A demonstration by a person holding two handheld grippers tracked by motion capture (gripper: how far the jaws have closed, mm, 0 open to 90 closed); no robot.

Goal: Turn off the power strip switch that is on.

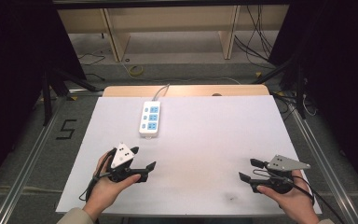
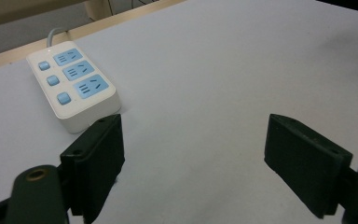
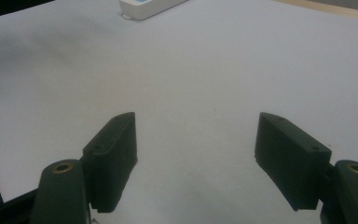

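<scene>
Left black two-jaw tongs point(image 1: 142, 158): jaws spread wide, nothing between them, held low over the near-left part of the white sheet-covered surface point(image 1: 205, 140) by the person's left hand point(image 1: 107, 184). Right black two-jaw tongs point(image 1: 251, 170): jaws likewise spread wide and empty, held by the right hand point(image 1: 291, 198) near the front right corner, close to the near edge. The two tongs are well apart, with bare white sheet between them. In the left gripper view the white power strip with three blue sockets and three blue buttons point(image 2: 72, 84) lies just beyond the left jaw, apart from it. In the high view the strip point(image 1: 150, 118) sits left of centre toward the far side, its grey cord point(image 1: 161, 91) running off over the far wooden edge point(image 1: 186, 89). The right half of the sheet is unoccupied out to its right edge. A faint dark smudge point(image 1: 233, 197) marks the sheet near the front edge.
</scene>
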